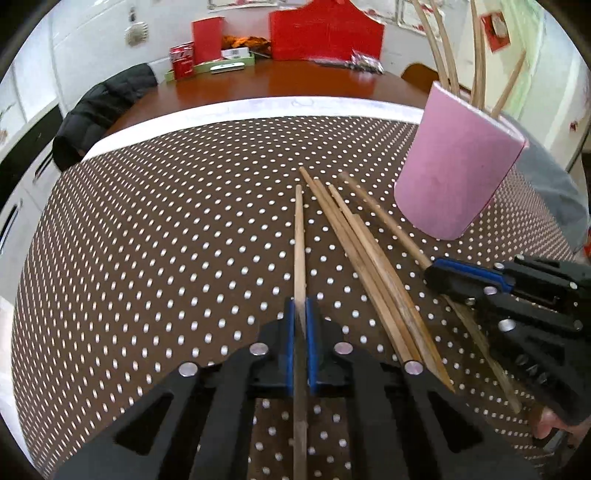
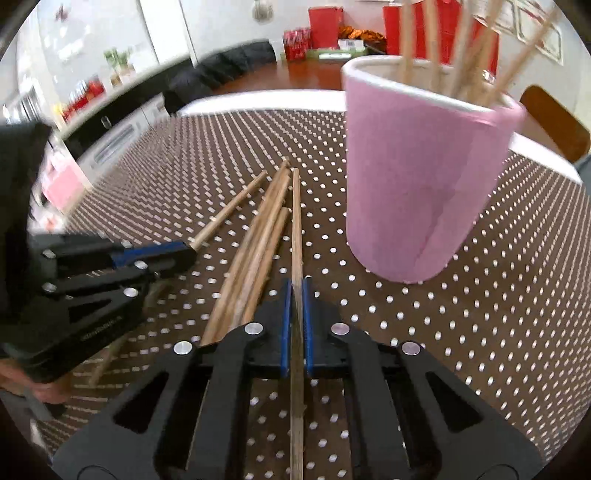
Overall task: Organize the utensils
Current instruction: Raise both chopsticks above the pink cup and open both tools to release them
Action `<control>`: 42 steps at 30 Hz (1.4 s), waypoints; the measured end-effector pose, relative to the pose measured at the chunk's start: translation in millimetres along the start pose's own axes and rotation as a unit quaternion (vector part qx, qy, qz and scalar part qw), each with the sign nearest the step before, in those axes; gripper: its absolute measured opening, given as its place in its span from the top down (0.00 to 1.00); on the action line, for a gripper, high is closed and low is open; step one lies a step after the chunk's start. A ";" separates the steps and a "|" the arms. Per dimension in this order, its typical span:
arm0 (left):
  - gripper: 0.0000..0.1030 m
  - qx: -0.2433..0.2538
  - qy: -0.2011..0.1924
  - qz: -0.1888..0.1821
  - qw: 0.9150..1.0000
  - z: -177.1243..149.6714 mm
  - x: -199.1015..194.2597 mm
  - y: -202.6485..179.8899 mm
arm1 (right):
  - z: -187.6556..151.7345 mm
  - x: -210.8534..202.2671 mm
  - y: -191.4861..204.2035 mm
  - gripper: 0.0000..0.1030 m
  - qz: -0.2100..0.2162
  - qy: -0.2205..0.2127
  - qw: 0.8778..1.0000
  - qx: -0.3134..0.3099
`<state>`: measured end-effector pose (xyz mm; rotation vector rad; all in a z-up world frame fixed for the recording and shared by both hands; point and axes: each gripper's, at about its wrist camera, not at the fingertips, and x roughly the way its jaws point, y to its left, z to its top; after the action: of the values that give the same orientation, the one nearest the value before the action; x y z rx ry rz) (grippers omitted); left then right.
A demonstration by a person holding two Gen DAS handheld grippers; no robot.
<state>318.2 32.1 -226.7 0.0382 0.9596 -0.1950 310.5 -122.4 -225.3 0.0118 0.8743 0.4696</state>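
Brown cloth with white polka dots [image 1: 166,240] is spread over the near end of a table, and past its white edge a bare reddish-brown tabletop [image 1: 295,83] is seen, on which red cards and boxes [image 1: 325,31] are stood against a white wall. A dark jacket [image 1: 99,107] is draped over a seat at the left of that table.

On the dotted cloth a pink cup [image 1: 458,166] is stood upright, and several wooden chopsticks [image 1: 480,55] are held in it, fanned out above the rim. In the right wrist view the same cup [image 2: 417,177] is seen close by, to the right of the loose sticks.

A bundle of three chopsticks [image 1: 365,258] is laid flat on the cloth between the two grippers, the sticks touching one another along their length. The same bundle [image 2: 255,254] is seen just left of the right gripper's fingers in its own view.

The left gripper [image 1: 302,317] is seen with its blue pads pressed together on a single chopstick [image 1: 300,240], which is pinched near its thick end while its tip is pointed away toward the far edge of the cloth. The right gripper [image 2: 295,299] is likewise closed on another single chopstick [image 2: 296,221], which lies nearest the pink cup. In the left wrist view this right gripper [image 1: 439,271] is seen at the right, clamped on its stick [image 1: 384,218].
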 end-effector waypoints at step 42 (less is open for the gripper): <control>0.94 -0.020 -0.401 -0.178 0.899 171.4 -116.7 -97.0 | 135.9 -165.0 -101.4 0.94 0.051 -0.329 0.939 0.084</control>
<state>374.3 -66.2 -27.7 -0.2437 0.1328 -0.4843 360.6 -255.3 -36.1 0.3556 0.2501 0.4465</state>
